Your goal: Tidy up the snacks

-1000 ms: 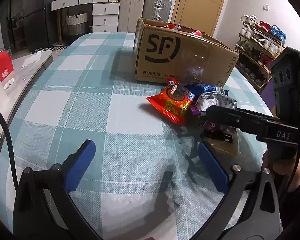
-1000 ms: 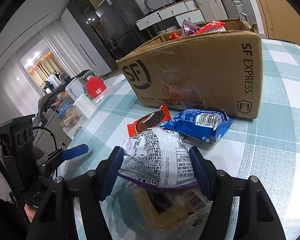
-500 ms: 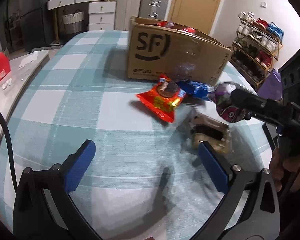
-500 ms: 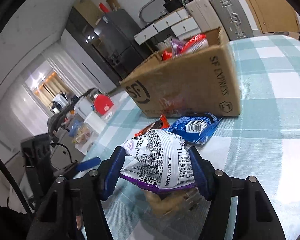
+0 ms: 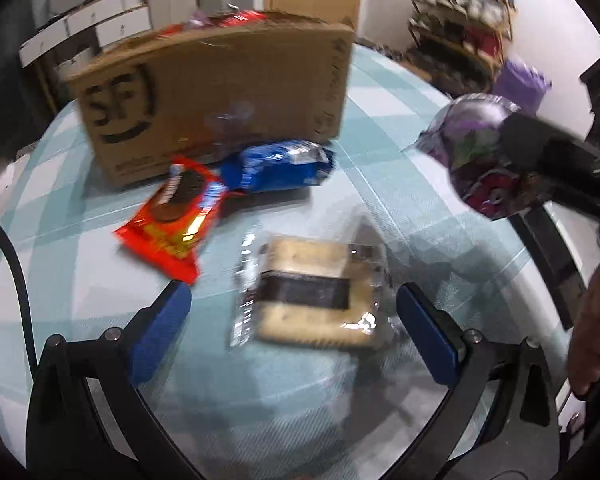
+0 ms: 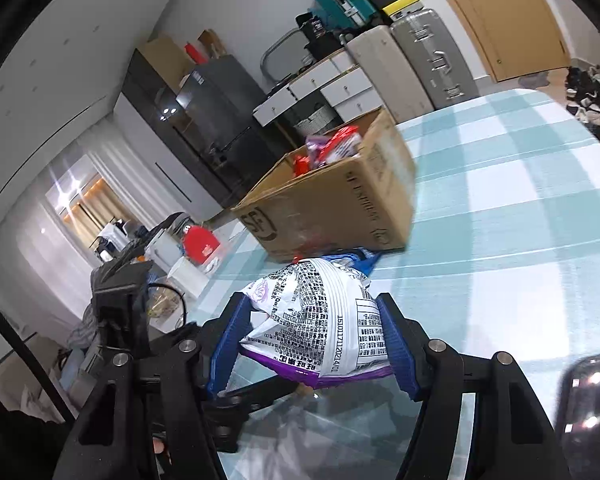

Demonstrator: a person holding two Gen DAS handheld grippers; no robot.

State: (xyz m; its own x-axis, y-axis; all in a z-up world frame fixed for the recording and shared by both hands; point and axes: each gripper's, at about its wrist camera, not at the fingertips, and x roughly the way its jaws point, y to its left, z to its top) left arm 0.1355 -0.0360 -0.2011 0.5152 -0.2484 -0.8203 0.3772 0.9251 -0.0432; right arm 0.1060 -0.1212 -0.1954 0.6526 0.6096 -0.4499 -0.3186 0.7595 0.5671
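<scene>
Checked tabletop (image 5: 380,128), cardboard box (image 5: 220,96) at far edge. Your right gripper (image 6: 312,340) clamps puffy purple bag (image 6: 320,320): light, crushable, grip midsection gently. Left gripper (image 5: 300,320) wide, empty, over clear cookie pack (image 5: 312,292).

Two suitcases (image 6: 416,60) stand beside white drawers (image 6: 332,84) — fridge (image 6: 216,112) nearby.

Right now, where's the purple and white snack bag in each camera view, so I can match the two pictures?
Left wrist view: the purple and white snack bag is at the right, in the air, held by the right gripper.
Right wrist view: it is at lower centre, clamped between the blue fingers.
Shared landmark: the cardboard box behind it on the checked tablecloth.
</scene>
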